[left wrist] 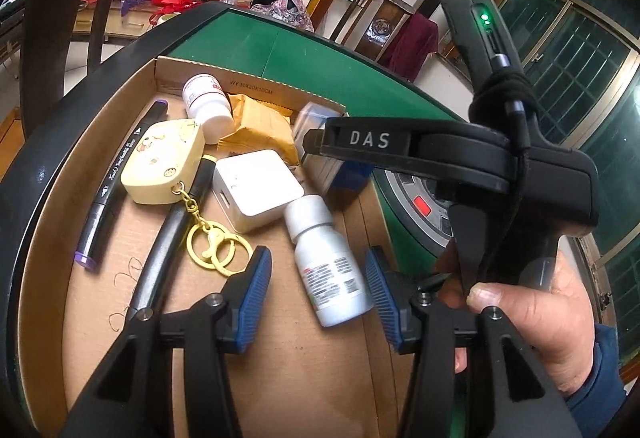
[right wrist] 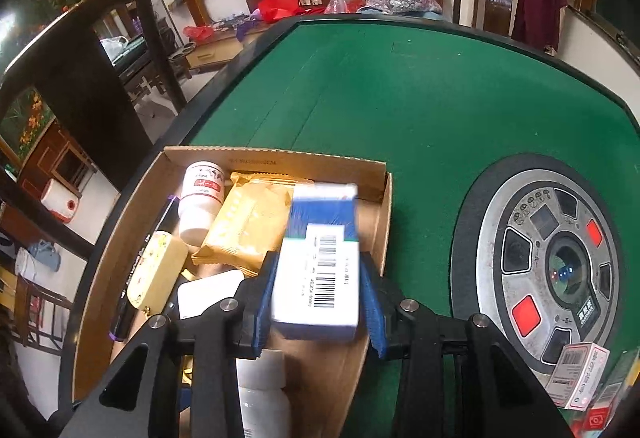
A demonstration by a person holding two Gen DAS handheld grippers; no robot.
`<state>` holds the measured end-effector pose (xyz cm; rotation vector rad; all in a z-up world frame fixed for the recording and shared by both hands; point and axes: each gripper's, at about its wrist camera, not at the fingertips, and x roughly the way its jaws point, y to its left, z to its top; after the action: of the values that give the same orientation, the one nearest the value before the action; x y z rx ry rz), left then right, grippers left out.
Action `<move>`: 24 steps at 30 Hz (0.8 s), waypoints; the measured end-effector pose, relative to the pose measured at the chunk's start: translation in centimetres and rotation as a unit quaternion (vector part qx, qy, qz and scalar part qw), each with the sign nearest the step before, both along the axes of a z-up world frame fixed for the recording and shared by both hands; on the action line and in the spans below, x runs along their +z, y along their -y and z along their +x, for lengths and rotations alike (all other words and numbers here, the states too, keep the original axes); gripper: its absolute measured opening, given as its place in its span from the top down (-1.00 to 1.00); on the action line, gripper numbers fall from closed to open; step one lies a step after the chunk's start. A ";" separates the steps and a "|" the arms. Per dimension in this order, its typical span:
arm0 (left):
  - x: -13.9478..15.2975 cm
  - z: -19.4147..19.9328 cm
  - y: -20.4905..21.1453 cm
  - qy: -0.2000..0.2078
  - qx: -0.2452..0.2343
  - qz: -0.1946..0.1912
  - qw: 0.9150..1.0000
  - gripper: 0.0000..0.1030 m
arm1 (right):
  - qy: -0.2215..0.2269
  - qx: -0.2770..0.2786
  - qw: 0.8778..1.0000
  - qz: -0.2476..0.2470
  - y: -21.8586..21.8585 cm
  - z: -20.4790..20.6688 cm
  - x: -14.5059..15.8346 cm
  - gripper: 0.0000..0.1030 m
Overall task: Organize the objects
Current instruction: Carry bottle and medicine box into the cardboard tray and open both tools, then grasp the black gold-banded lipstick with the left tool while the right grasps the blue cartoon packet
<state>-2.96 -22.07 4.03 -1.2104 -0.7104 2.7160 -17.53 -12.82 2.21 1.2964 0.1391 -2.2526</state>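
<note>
green felt table [right wrist: 400, 98], cardboard box [right wrist: 276, 160], blue-and-white barcoded carton [right wrist: 320, 278] inside

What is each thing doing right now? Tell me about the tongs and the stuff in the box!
Left tongs: open, pads either side of the bottle, not touching.
White bottle: lying on its side in the cardboard box.
Right tongs: shut on the blue and white carton, over the box.
Red-label bottle: lying down in the box.
Purple marker: lying flat, capped.
</note>
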 end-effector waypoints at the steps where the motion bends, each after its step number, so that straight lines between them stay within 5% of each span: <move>1: 0.0 0.0 -0.1 -0.001 0.000 -0.001 1.000 0.06 | 0.001 0.001 1.000 0.000 0.0 0.0 0.1 0.15; 13: 0.3 0.0 -0.2 -0.007 -0.009 -0.003 1.000 0.02 | -0.017 0.002 0.998 -0.064 -4.3 3.1 2.7 -0.14; 24: 2.0 0.7 -3.6 -0.053 -0.078 -0.028 0.995 0.01 | -0.035 -0.028 0.988 -0.149 -19.0 8.8 4.1 -0.26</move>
<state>-2.25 -18.42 5.98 -1.0731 -0.5072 2.6644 -8.76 6.20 6.34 1.0752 -0.2054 -2.2614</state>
